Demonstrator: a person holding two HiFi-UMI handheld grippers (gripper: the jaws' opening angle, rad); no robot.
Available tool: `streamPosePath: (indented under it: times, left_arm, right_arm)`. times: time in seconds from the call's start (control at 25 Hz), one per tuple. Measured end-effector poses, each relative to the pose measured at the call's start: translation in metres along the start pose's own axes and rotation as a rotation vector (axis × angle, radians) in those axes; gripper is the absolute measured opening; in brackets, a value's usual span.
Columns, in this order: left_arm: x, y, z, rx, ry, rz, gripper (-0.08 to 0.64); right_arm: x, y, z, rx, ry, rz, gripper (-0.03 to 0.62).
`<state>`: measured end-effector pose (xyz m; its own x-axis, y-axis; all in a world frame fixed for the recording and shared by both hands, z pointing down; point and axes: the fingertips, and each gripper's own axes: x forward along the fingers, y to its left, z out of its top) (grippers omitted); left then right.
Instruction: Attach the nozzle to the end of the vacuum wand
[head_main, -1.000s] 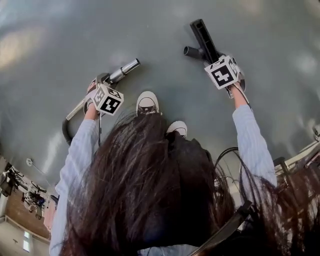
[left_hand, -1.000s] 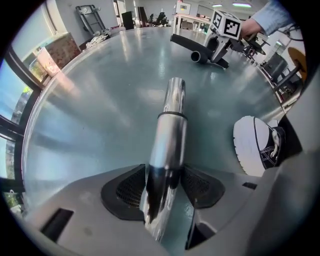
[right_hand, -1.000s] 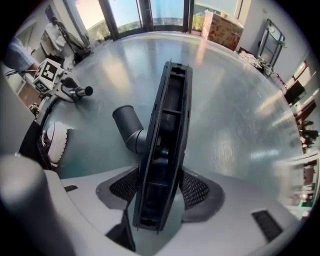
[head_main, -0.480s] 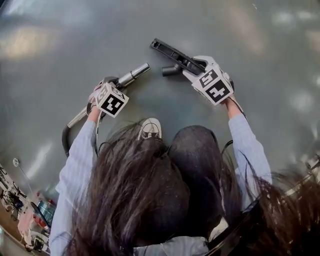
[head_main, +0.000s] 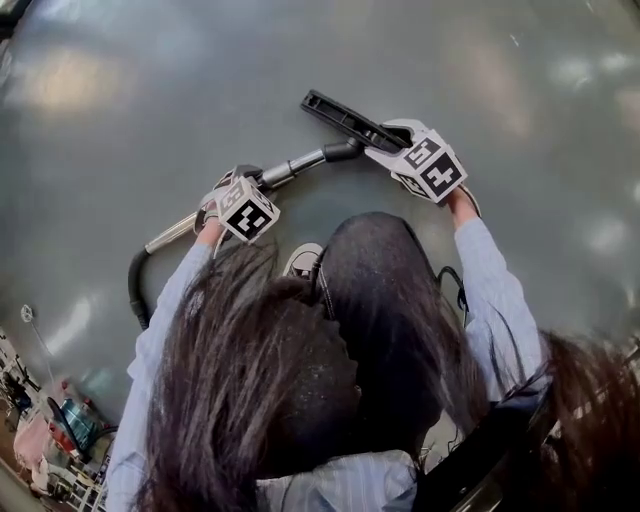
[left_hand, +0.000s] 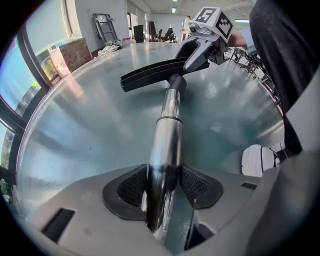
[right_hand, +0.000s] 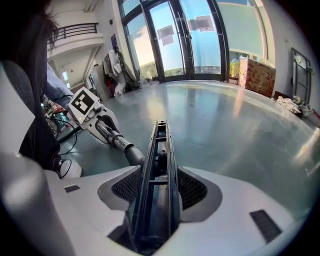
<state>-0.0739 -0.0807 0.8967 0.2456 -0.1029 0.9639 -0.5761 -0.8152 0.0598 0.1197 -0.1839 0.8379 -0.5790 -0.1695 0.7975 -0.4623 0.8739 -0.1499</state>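
My left gripper (head_main: 232, 182) is shut on the silver vacuum wand (head_main: 285, 170), which lies slanted over the grey floor. In the left gripper view the wand (left_hand: 167, 130) runs out from between the pads to the black nozzle (left_hand: 150, 75), and its tip sits in the nozzle's round neck. My right gripper (head_main: 388, 148) is shut on the long flat nozzle (head_main: 340, 115). In the right gripper view the nozzle (right_hand: 159, 165) stands edge-up between the pads, with the wand (right_hand: 112, 137) and the left gripper (right_hand: 92, 112) off to its left.
The wand's black hose (head_main: 135, 285) curves back at the left. A white shoe (head_main: 300, 260) stands under the wand. Glass doors (right_hand: 190, 40) and a cardboard box (right_hand: 257, 75) line the far side. Cables (right_hand: 65, 135) lie by the feet.
The right gripper swung the nozzle leftward and turned it. The left gripper carried the wand up and right, closing the gap until its tip met the nozzle's neck.
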Motion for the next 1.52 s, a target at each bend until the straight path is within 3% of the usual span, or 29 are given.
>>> streamPosePath:
  times: [0.44, 0.8, 1.04, 1.32, 1.52]
  left_arm:
    - [-0.005, -0.008, 0.008, 0.062, 0.001, -0.047, 0.195]
    - [-0.010, -0.009, 0.016, 0.093, -0.007, -0.005, 0.192]
    - [-0.019, -0.007, 0.022, 0.079, -0.001, 0.031, 0.192]
    - [-0.021, -0.012, 0.037, 0.235, 0.008, -0.022, 0.175]
    - [-0.020, -0.013, 0.037, 0.159, -0.030, -0.069, 0.173]
  right_arm:
    - [-0.011, 0.002, 0.009, -0.048, -0.014, 0.053, 0.229]
    - [-0.004, -0.004, 0.020, -0.126, 0.051, 0.152, 0.229]
    - [-0.009, -0.004, 0.027, -0.139, 0.042, 0.139, 0.229]
    - [-0.004, -0.003, 0.031, -0.167, 0.119, 0.181, 0.229]
    - [-0.002, -0.004, 0.030, -0.167, 0.137, 0.163, 0.229]
